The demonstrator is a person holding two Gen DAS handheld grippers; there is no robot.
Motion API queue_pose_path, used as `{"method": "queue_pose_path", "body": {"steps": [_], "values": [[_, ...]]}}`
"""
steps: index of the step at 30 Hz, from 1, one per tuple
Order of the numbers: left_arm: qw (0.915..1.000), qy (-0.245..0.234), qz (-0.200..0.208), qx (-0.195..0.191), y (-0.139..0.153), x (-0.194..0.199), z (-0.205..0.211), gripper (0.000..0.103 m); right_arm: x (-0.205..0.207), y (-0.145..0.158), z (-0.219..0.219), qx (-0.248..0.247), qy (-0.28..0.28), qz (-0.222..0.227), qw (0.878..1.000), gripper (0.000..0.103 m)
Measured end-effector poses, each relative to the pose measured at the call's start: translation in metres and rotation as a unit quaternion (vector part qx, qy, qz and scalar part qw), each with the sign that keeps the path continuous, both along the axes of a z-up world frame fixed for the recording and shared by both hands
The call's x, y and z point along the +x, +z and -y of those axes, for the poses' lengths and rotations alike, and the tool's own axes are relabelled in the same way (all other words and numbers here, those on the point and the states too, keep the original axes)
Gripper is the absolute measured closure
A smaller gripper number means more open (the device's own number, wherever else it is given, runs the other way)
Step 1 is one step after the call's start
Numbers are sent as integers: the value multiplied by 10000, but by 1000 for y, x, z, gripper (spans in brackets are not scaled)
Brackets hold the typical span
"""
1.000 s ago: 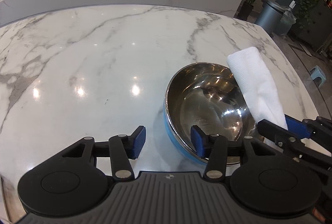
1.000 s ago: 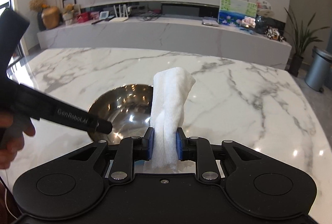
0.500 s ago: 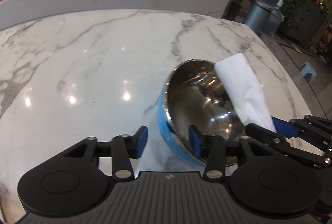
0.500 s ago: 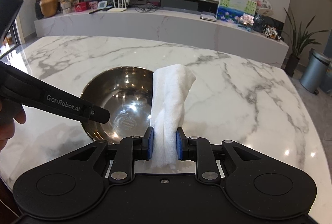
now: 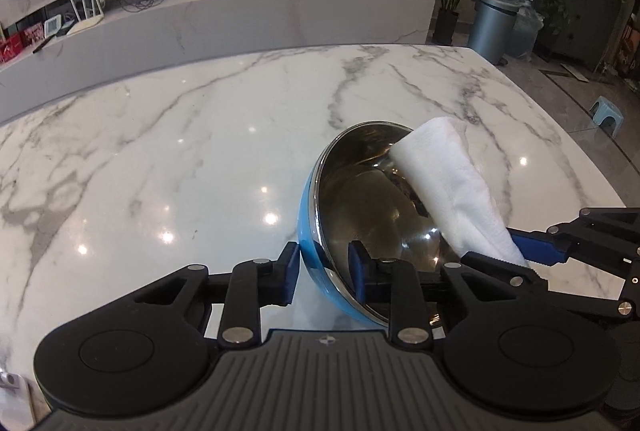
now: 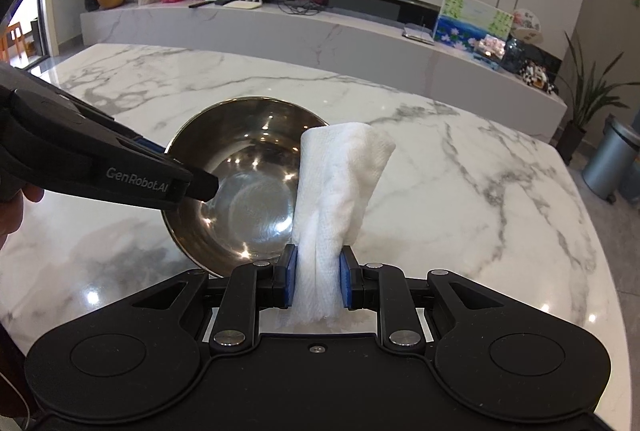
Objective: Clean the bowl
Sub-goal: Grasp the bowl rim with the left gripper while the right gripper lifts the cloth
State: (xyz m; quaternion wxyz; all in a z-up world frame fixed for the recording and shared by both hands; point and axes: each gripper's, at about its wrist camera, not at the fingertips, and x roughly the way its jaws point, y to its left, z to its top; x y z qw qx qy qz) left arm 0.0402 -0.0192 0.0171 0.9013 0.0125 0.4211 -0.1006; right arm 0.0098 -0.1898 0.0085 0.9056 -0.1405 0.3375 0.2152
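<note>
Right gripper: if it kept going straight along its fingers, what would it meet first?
The right gripper is shut on a towel whose tip would probably meet the bowl near its right rim first; depth is unclear.

Near rim of the bowl (image 5: 360, 199) lost behind the left gripper (image 5: 323, 273) in the left wrist view, jaws closing, one pad inside and one outside, contact with the wall too tight to call. Bottom of the towel (image 6: 336, 187) tucked out of sight behind the right gripper (image 6: 317, 281), bowl's right side hidden behind that same roll. Hand (image 6: 14, 207) cut off by the left edge, only fingertips showing.
</note>
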Motion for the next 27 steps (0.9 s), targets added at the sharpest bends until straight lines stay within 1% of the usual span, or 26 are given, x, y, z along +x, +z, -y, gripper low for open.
{"method": "queue_pose_path", "body": {"steps": [4, 11, 13, 16, 19, 21, 23, 24, 27], "values": [[10000, -37, 37, 53, 0, -1, 2, 80, -1, -2, -5, 57, 212, -67, 9997, 83], [9999, -92, 48, 31, 1, -4, -1, 81, 1, -7, -9, 33, 281, -237, 9993, 83], [9999, -101, 41, 30, 1, -5, -1, 84, 1, -10, -11, 39, 334, -333, 9989, 83], [9999, -108, 28, 21, 0, -6, -2, 85, -1, -15, -16, -24, 425, -420, 9982, 83], [9999, -107, 18, 16, 0, -6, -2, 85, -2, -16, -18, -64, 420, -422, 9982, 83], [9999, -102, 6, 29, 0, -6, -3, 85, -2, -13, -16, -23, 400, -380, 9985, 80], [9999, -100, -4, 24, -1, -5, -4, 86, -4, -10, -14, 26, 364, -288, 9989, 70], [9999, -101, -4, 25, -1, -5, -5, 87, -5, -9, -12, 38, 349, -240, 9991, 68], [10000, -90, -16, -1, -2, -3, -8, 89, -7, -4, -9, 128, 335, -114, 9993, 66]]}}
